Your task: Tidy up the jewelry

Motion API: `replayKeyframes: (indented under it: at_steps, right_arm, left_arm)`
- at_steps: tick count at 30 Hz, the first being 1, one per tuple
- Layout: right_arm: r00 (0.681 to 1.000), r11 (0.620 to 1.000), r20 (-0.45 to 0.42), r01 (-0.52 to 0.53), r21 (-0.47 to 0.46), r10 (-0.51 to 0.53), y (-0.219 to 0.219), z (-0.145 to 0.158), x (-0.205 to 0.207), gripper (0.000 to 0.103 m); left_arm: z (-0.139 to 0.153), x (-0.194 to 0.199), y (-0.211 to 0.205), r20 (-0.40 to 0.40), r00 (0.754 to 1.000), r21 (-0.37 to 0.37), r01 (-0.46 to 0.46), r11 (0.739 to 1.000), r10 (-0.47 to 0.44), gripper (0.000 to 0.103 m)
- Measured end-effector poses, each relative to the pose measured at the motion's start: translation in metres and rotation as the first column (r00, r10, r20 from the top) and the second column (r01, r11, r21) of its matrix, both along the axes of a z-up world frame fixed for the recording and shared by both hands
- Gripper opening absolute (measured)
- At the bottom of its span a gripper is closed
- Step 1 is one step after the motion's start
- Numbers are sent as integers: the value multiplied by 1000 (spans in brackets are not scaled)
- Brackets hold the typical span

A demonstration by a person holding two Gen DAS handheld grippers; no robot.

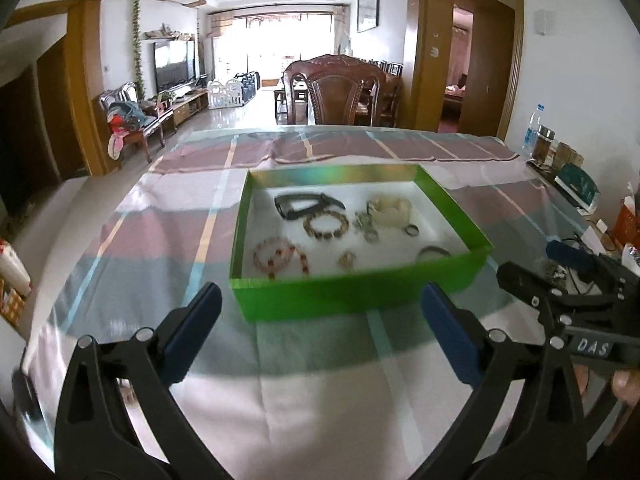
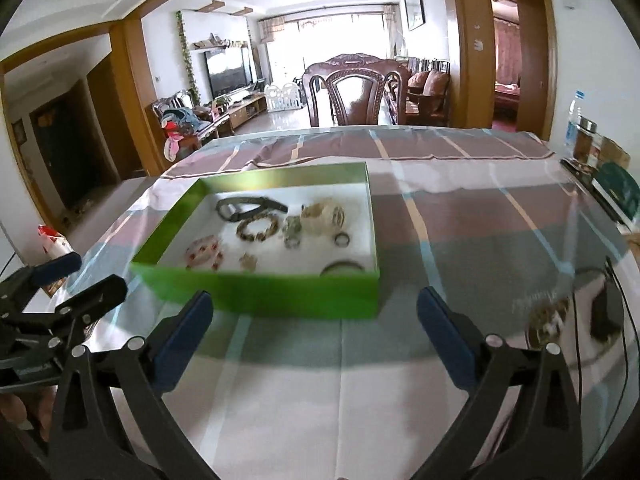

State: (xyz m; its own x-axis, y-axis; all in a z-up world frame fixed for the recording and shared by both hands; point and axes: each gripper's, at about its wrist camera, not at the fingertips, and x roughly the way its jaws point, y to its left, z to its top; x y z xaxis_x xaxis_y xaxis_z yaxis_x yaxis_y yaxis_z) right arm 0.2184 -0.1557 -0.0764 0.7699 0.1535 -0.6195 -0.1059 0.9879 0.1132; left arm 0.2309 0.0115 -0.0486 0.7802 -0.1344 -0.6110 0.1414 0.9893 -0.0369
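A green box [image 1: 352,294] with a white floor stands on the table; it also shows in the right wrist view [image 2: 260,292]. Inside lie a black band [image 1: 306,204], a brown bead bracelet [image 1: 326,224], a red bead bracelet [image 1: 280,256], a pale piece [image 1: 390,208], rings and a dark bangle [image 1: 434,251]. A beaded piece [image 2: 548,318] lies loose on the table right of the box. My left gripper [image 1: 320,308] is open and empty in front of the box. My right gripper [image 2: 314,314] is open and empty, near the box's front wall.
The table has a striped cloth under glass [image 1: 320,380]. A carved wooden chair [image 1: 338,96] stands at the far side. Bottles, jars and a green book [image 1: 576,186] crowd the right edge. A black cable and plug [image 2: 604,312] lie at the right.
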Motion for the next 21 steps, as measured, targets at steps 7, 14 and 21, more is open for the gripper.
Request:
replayKeyframes:
  at_steps: [7, 14, 21]
  right_arm:
    - [998, 999, 50, 28, -20, -27, 4, 1, -53, 99]
    - [994, 999, 100, 36, -30, -33, 3, 8, -105, 99]
    - [989, 999, 146, 40, -37, -34, 9, 20, -158, 99]
  left_arm:
    - [-4, -58, -4, 22, 999, -31, -23, 999, 24, 99]
    - [2, -116, -6, 78, 996, 15, -54, 998, 52, 99]
    - [6, -155, 9, 90, 993, -19, -79, 997, 80, 99]
